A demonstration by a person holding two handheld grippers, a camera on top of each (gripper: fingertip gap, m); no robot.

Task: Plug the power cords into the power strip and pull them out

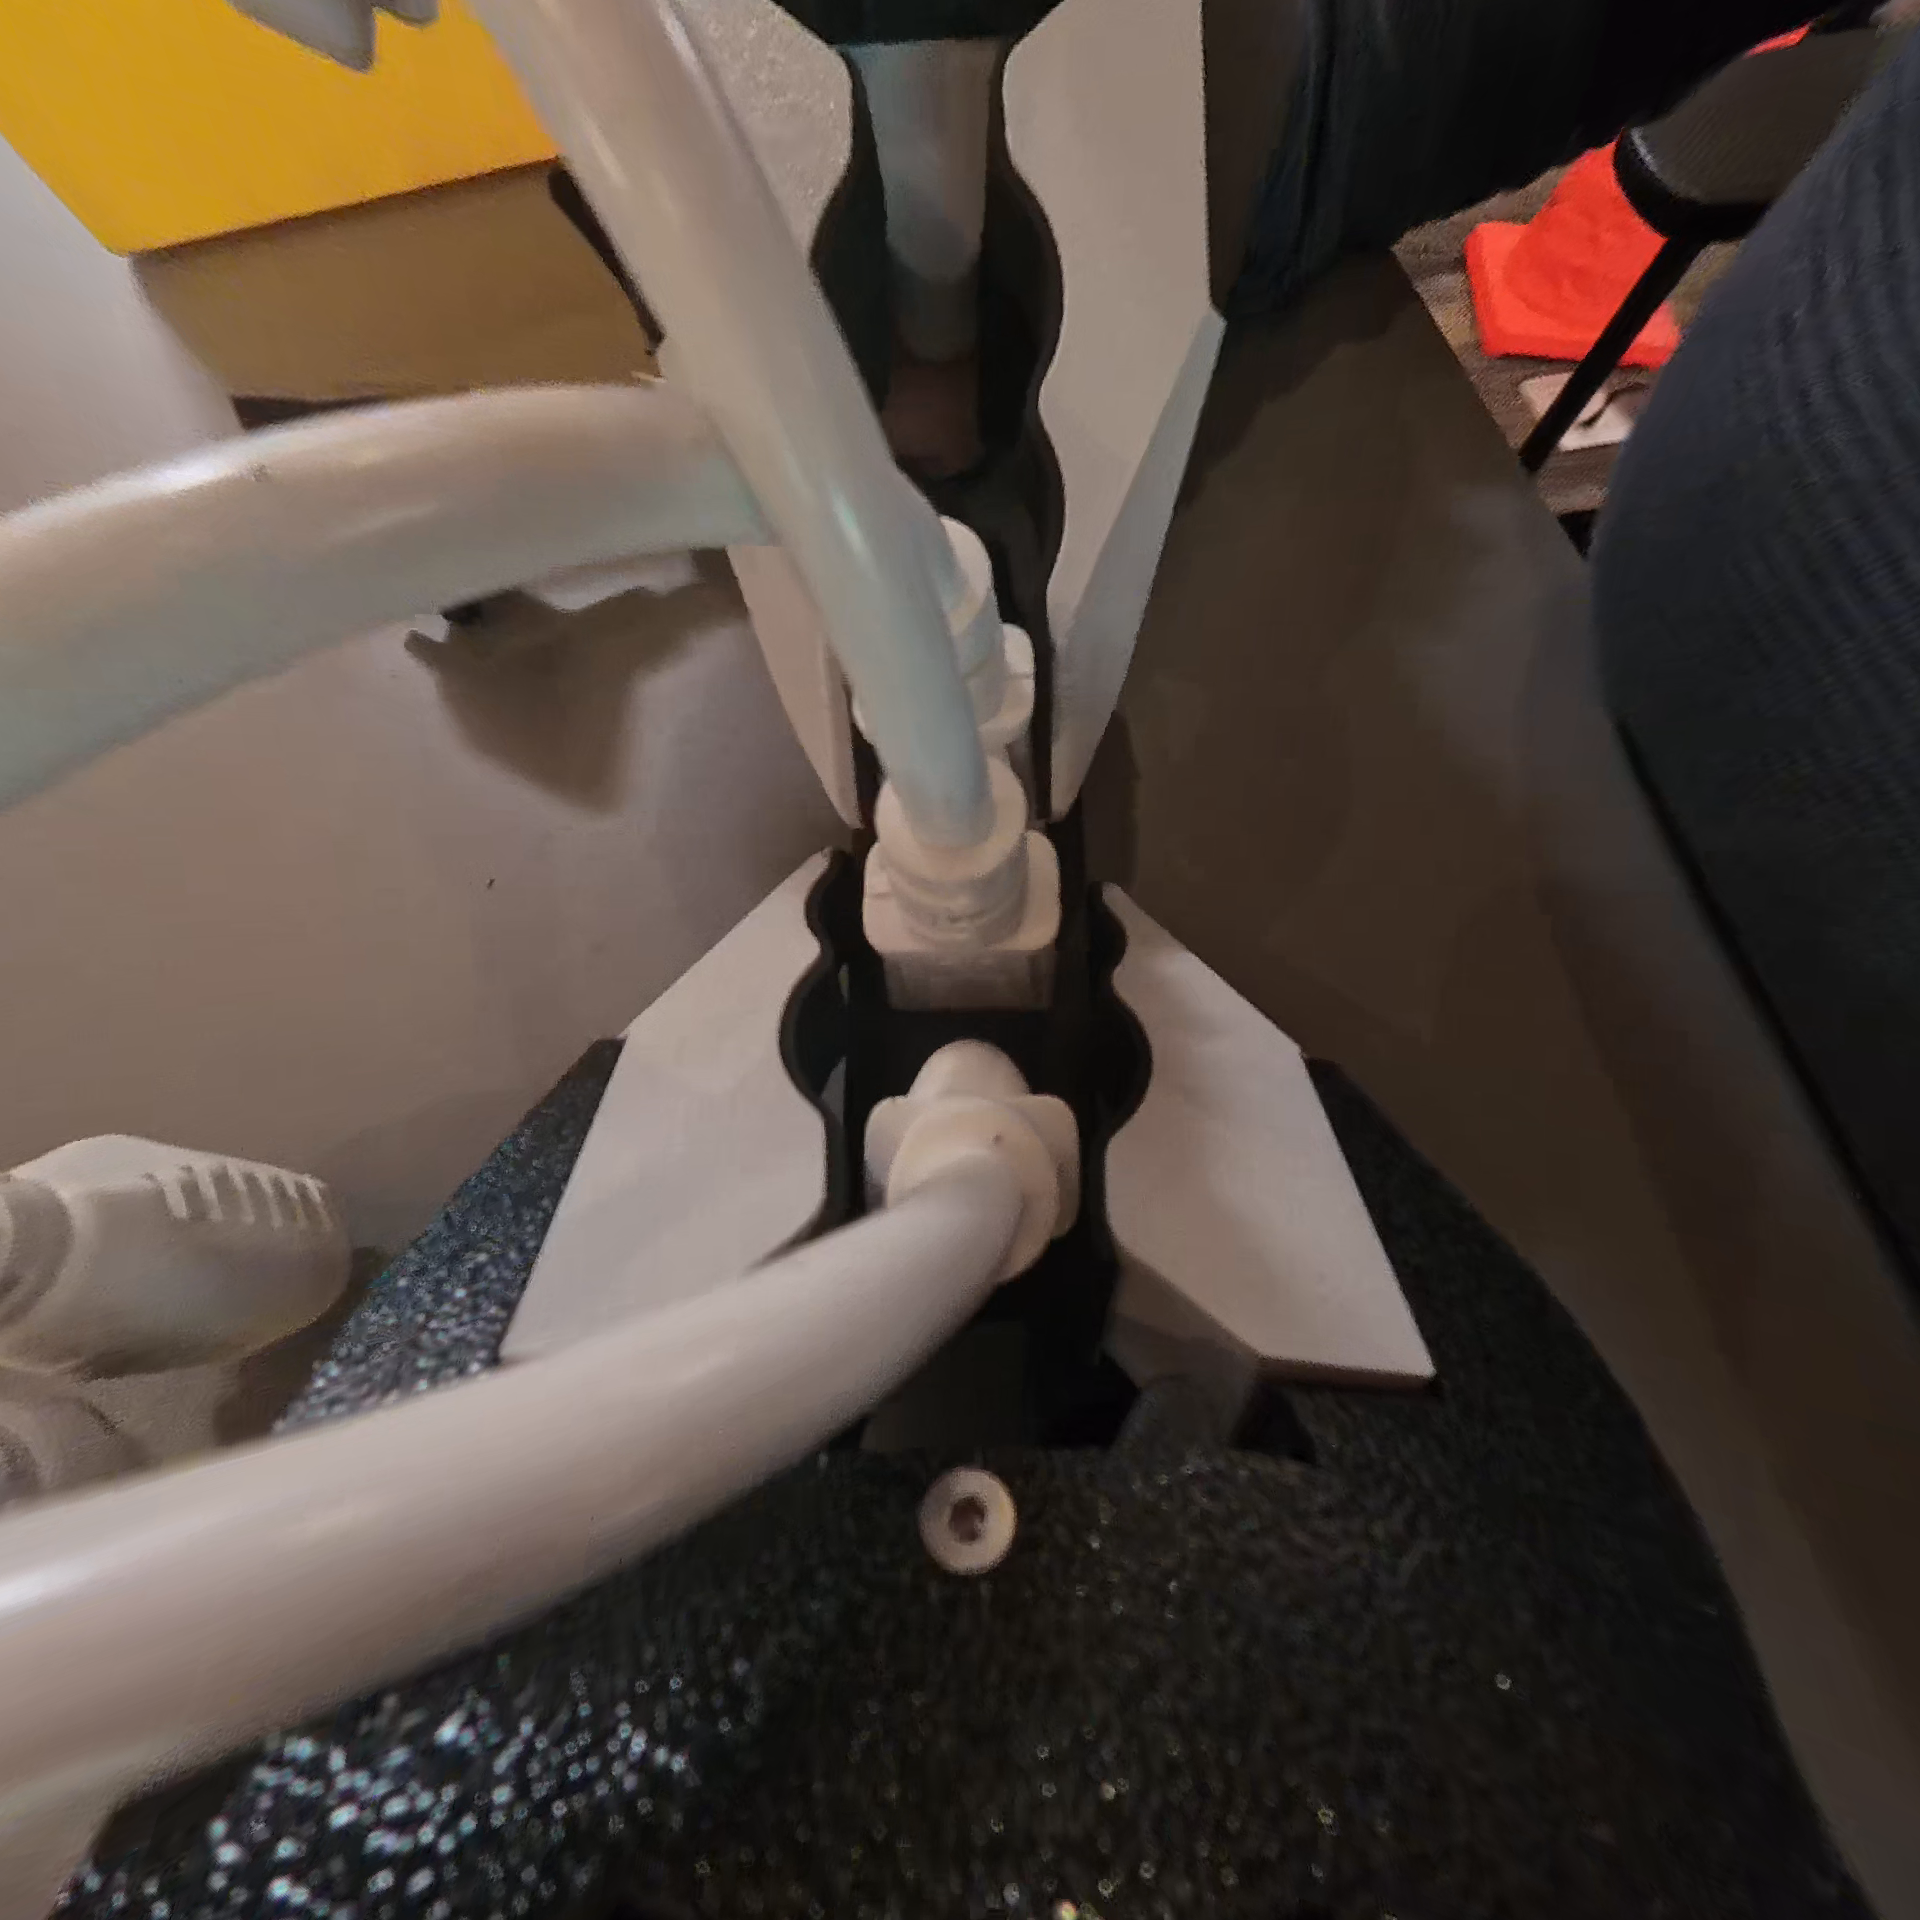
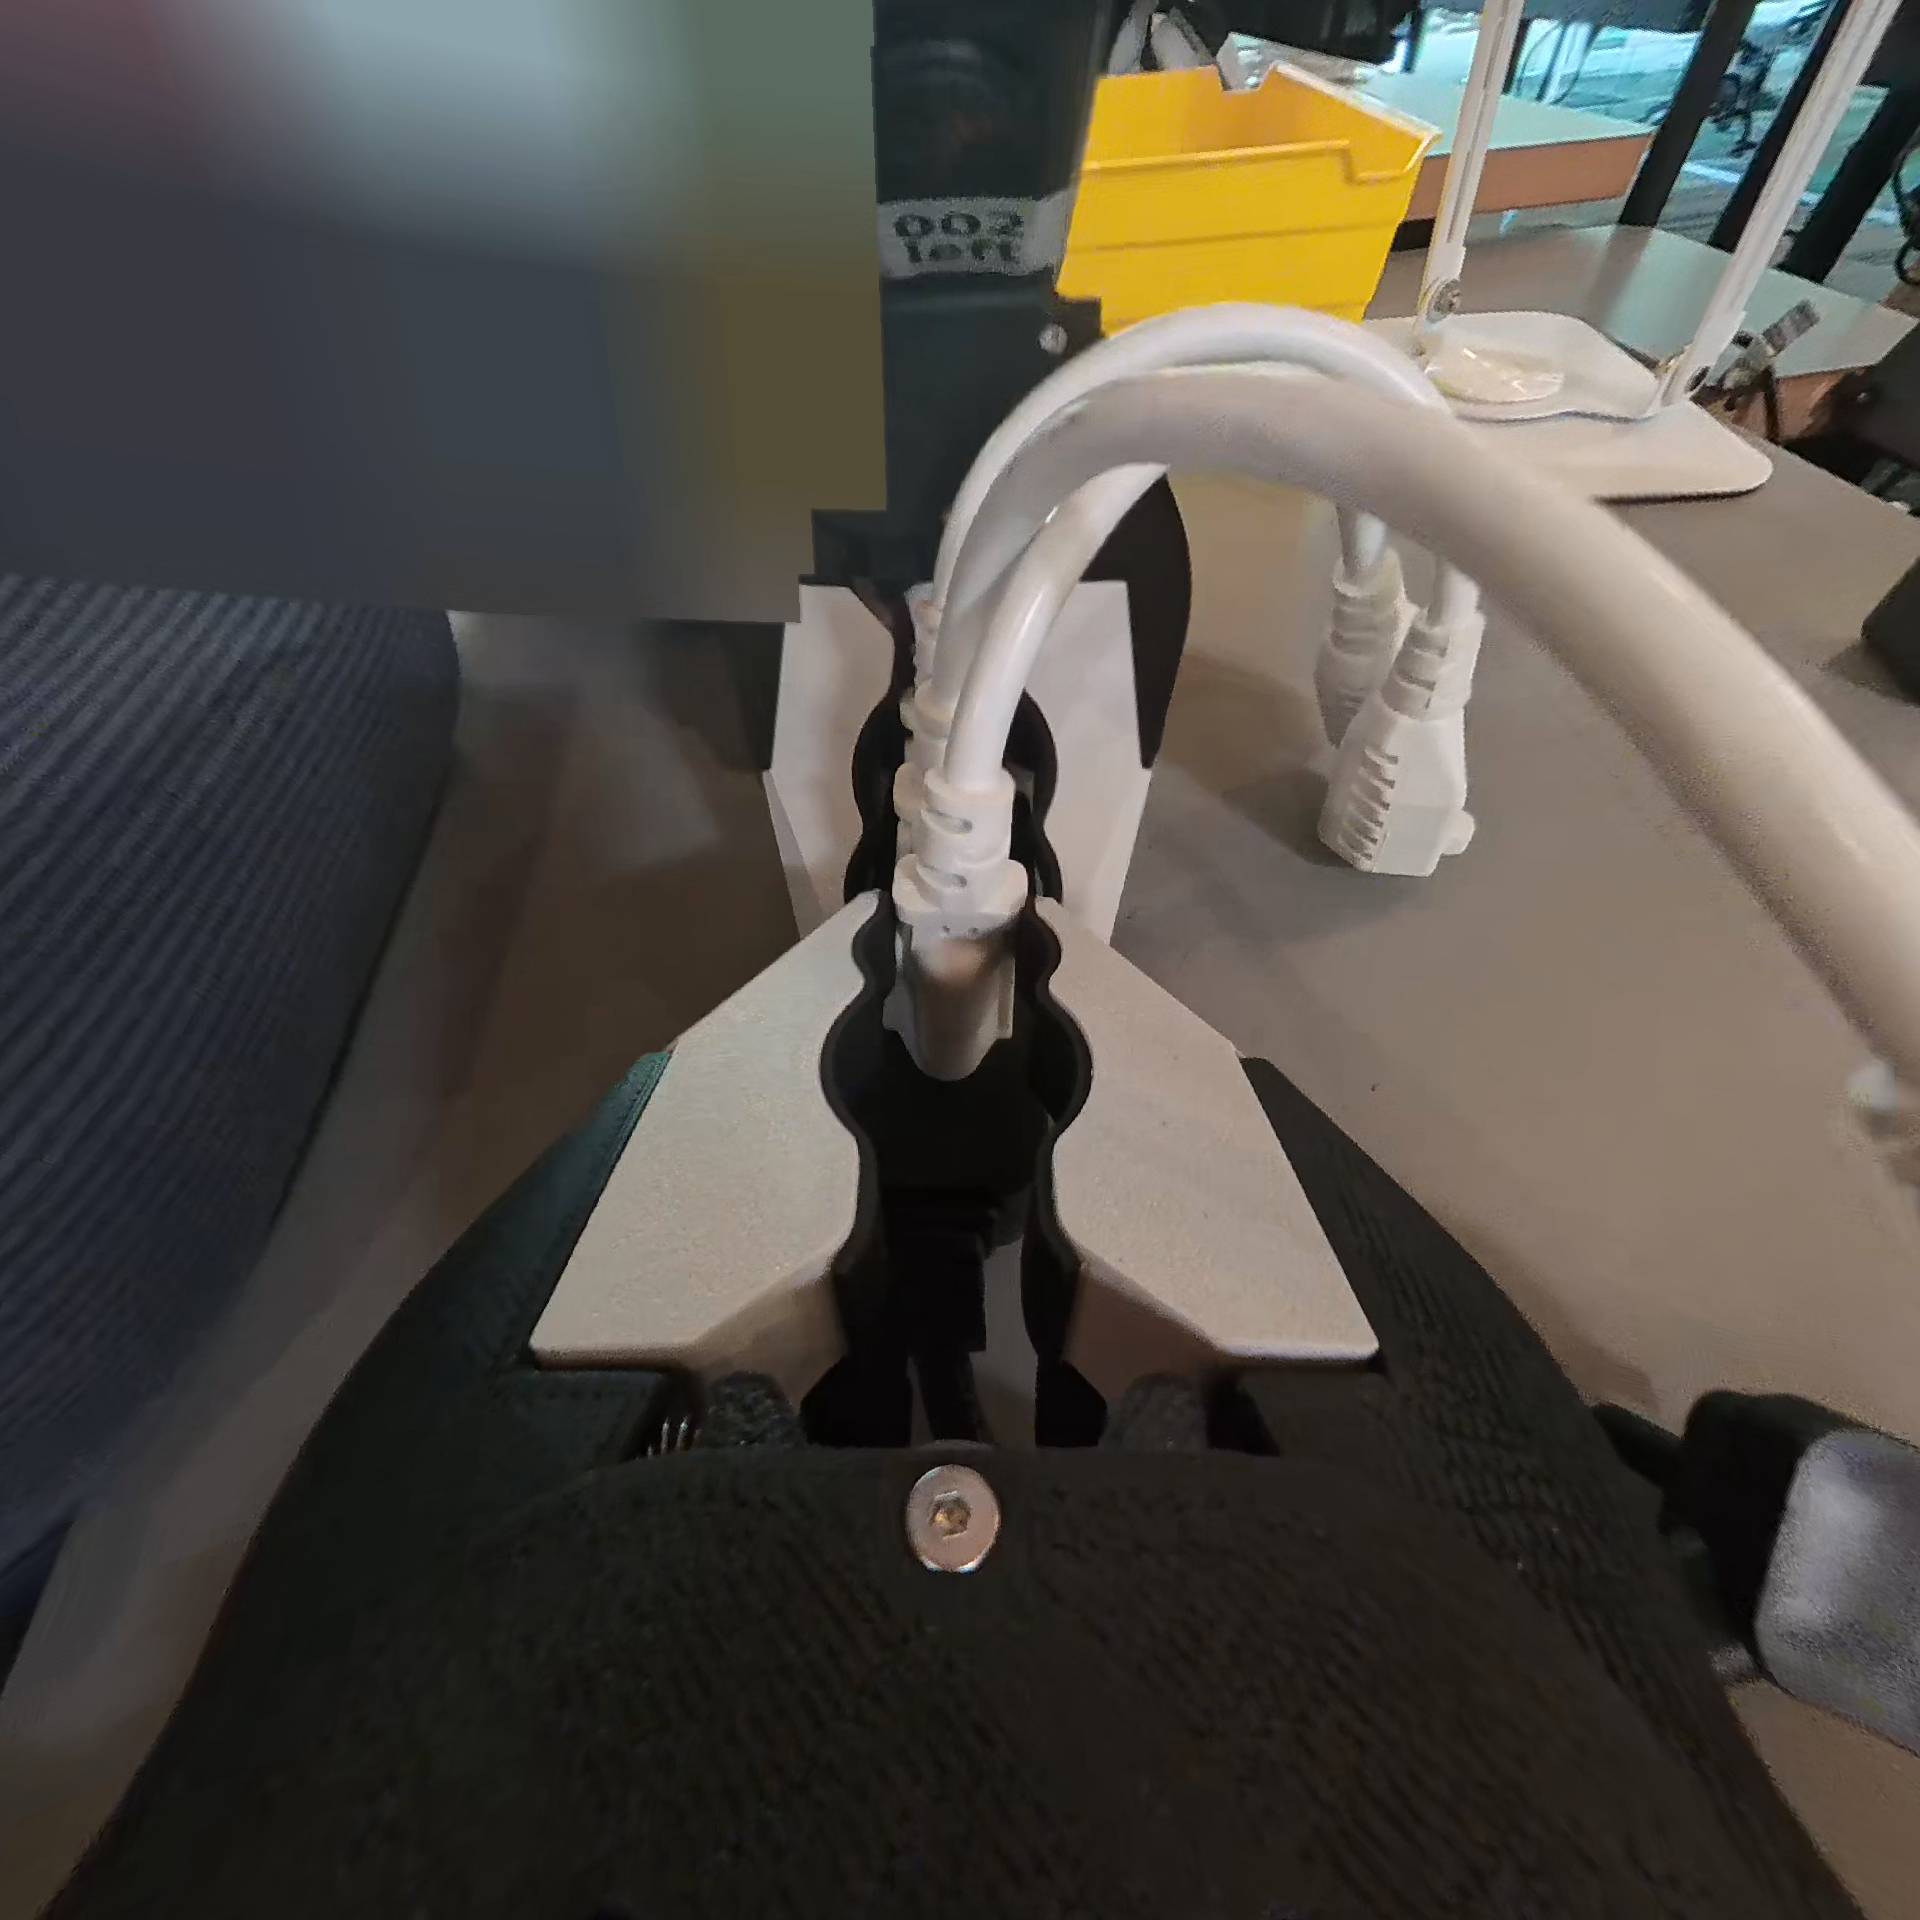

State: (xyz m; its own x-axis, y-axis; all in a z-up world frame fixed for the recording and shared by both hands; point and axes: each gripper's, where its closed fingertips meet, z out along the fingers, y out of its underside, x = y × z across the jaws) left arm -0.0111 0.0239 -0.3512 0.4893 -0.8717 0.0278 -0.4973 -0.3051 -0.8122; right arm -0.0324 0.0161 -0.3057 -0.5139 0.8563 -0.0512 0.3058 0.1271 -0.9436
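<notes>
Glossy white plastic cords point(image 2: 1049, 582); matt grey tabletop point(image 2: 1455, 1039).

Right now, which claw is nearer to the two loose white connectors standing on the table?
Left. The left claw has the connectors right beside it; the right claw faces them from farther back.

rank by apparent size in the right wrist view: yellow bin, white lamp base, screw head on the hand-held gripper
1. yellow bin and white lamp base: they take up similar areas and the bin is partly hidden, so no ranking between them.
2. screw head: smallest, though it sits nearest the camera.
</notes>
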